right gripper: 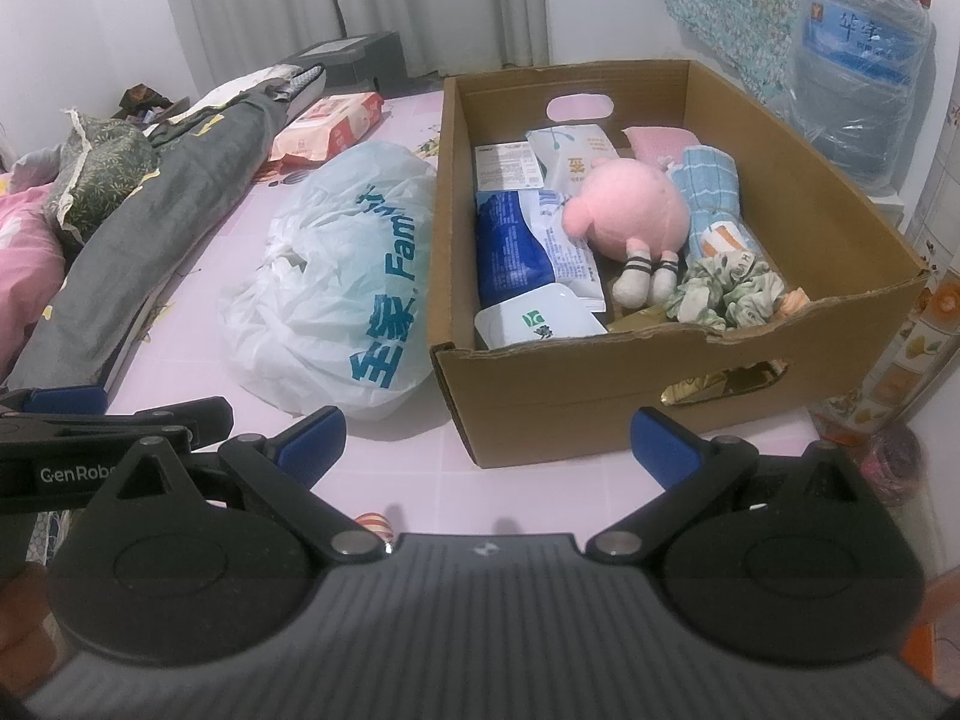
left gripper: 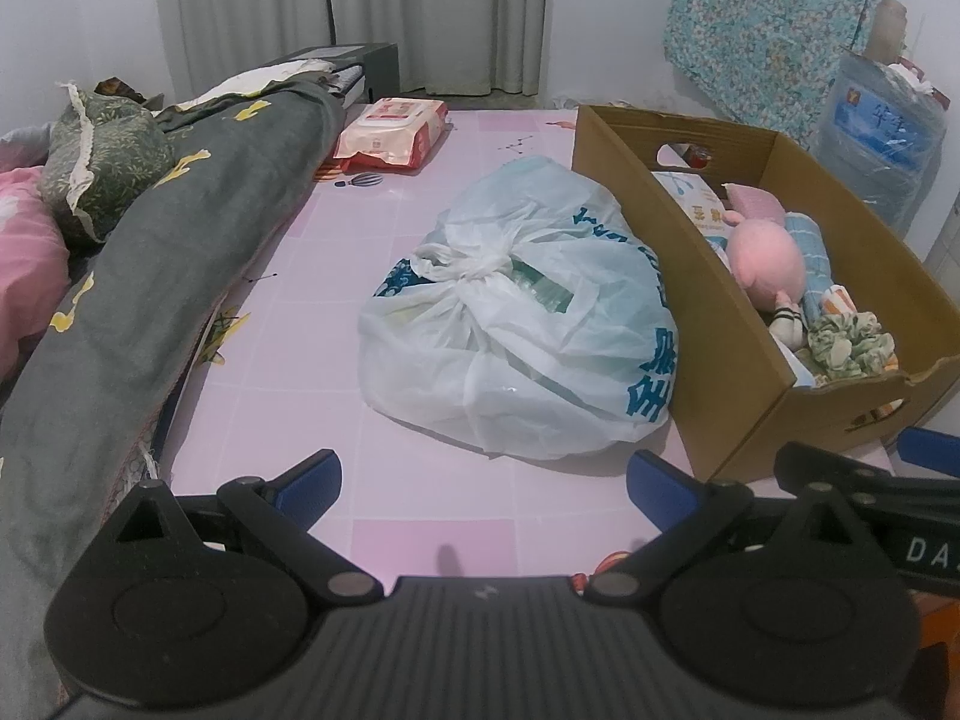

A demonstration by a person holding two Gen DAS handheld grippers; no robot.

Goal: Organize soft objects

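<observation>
Pink tiled sheeting covers the bed (left gripper: 360, 276), which fills the middle of both views, with grey curtains (left gripper: 360, 12) hanging across the top of the frame and a floral cloth (left gripper: 774, 18) on the wall at upper right. Along the left edge a dark grey blanket (left gripper: 198, 228) lies bunched, with a green patterned cushion (left gripper: 102, 162) and pink bedding (left gripper: 24, 258) beside it. A pack of wipes (left gripper: 393, 135) rests near the blanket's far end.

At centre sits a knotted white plastic bag (left gripper: 528, 312) with blue lettering, touching the left wall of a cardboard box (right gripper: 600, 390). Inside the box, seen best from the right wrist, a pink plush toy (right gripper: 630, 210) lies on its side near the middle, with a rolled blue checked towel (right gripper: 714, 198) just right of it, a green and white scrunchie (right gripper: 720, 294) at the near right corner, and several tissue packs (right gripper: 528, 240) stacked along the left half. A large water bottle (right gripper: 858, 78) wrapped in plastic stands beyond the box at upper right.

Both tools hover low at the bottom of their frames. The left tool (left gripper: 483, 489) has its blue-tipped fingers spread wide apart, holding nothing. The right tool (right gripper: 489, 441) is likewise spread wide and empty, facing the box's near wall.
</observation>
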